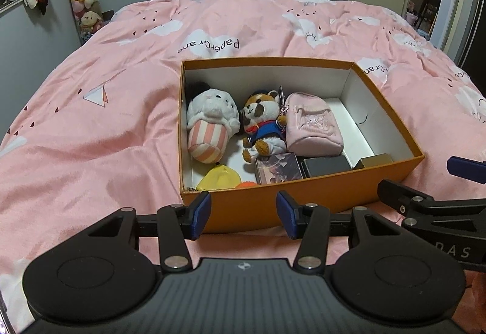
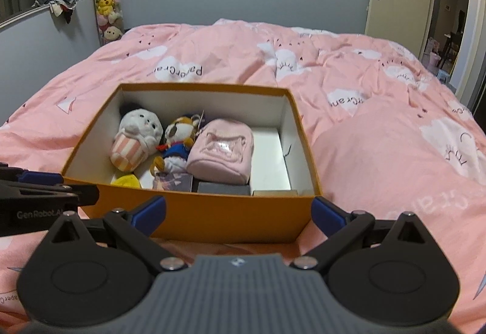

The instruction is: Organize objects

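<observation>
Orange cardboard box (image 1: 273, 200), open-topped and white inside, sits on the pink cloud-print duvet (image 1: 91, 127) just ahead of both claws. Left gripper (image 1: 243, 217): blue pads spread, nothing between them, level with the box's near wall. Right gripper (image 2: 240, 209): jaws spread wider, also empty, straddling the near wall's right half. Beyond the wall, nearest first: a yellow soft toy (image 1: 220, 179), a printed card box (image 1: 278, 171), a dark grey case (image 1: 328, 166) and a small gold box (image 1: 376, 160); farther in, a white plush in a striped pink cup (image 1: 209, 124), a brown-and-white plush in blue clothes (image 1: 262, 127) and a pink fabric pouch (image 1: 313, 125). Judged progress: the items appear packed and no loose item shows on the duvet; any closing or moving of the box is not yet done.
</observation>
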